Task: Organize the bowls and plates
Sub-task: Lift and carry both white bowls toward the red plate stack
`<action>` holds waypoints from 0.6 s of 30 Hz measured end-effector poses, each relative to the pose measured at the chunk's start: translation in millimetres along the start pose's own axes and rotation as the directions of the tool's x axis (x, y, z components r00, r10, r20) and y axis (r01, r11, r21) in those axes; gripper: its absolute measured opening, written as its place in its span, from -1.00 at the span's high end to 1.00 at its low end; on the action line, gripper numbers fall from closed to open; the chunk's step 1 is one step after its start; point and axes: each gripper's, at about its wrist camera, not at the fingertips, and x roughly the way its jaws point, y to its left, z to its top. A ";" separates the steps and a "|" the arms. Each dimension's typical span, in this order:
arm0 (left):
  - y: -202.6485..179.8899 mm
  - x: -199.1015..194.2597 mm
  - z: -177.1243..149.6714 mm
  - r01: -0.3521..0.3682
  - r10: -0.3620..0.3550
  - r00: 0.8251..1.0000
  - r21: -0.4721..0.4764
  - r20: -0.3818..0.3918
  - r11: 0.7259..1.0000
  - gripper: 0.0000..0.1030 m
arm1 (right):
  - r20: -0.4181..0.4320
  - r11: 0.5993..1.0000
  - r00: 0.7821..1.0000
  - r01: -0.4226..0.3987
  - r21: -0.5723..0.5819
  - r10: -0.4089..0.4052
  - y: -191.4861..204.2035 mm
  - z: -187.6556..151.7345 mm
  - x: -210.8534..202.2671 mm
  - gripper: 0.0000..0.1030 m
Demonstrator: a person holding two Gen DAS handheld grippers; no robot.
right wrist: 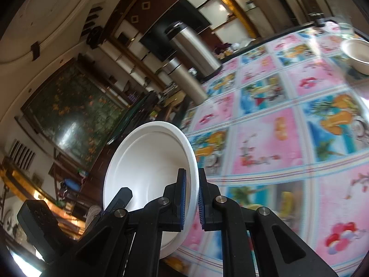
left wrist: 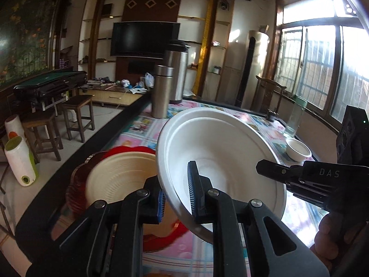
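Pinching the near rim of a white bowl [left wrist: 221,152] between my left gripper [left wrist: 177,198] fingers, I hold it tilted above the table [left wrist: 143,127]. My right gripper [right wrist: 191,198] clamps the same bowl's rim on the opposite side. Left of it, a cream plate [left wrist: 117,175] lies on a red plate [left wrist: 78,184]. A small white bowl [left wrist: 298,150] sits farther off near a glass jar [left wrist: 296,117].
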 end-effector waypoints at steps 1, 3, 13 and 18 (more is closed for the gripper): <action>6.4 -0.5 1.1 -0.009 0.009 1.000 -0.010 0.002 1.000 0.73 | -0.006 1.000 1.000 -0.005 -0.009 0.005 5.9 0.0 4.3 0.78; 16.0 -1.3 1.8 -0.025 0.025 1.000 -0.029 0.005 0.999 0.73 | -0.021 1.000 1.000 -0.015 -0.024 0.014 17.4 -0.2 14.2 0.78; 55.3 7.6 -1.2 -0.088 0.086 0.996 -0.092 -0.020 0.992 0.73 | -0.088 0.997 0.996 -0.026 -0.066 0.021 46.4 -14.8 56.6 0.78; 60.0 13.1 -6.3 -0.097 0.093 0.995 -0.098 -0.040 0.990 0.73 | -0.112 0.998 0.994 -0.020 -0.060 0.014 45.5 -19.4 70.4 0.78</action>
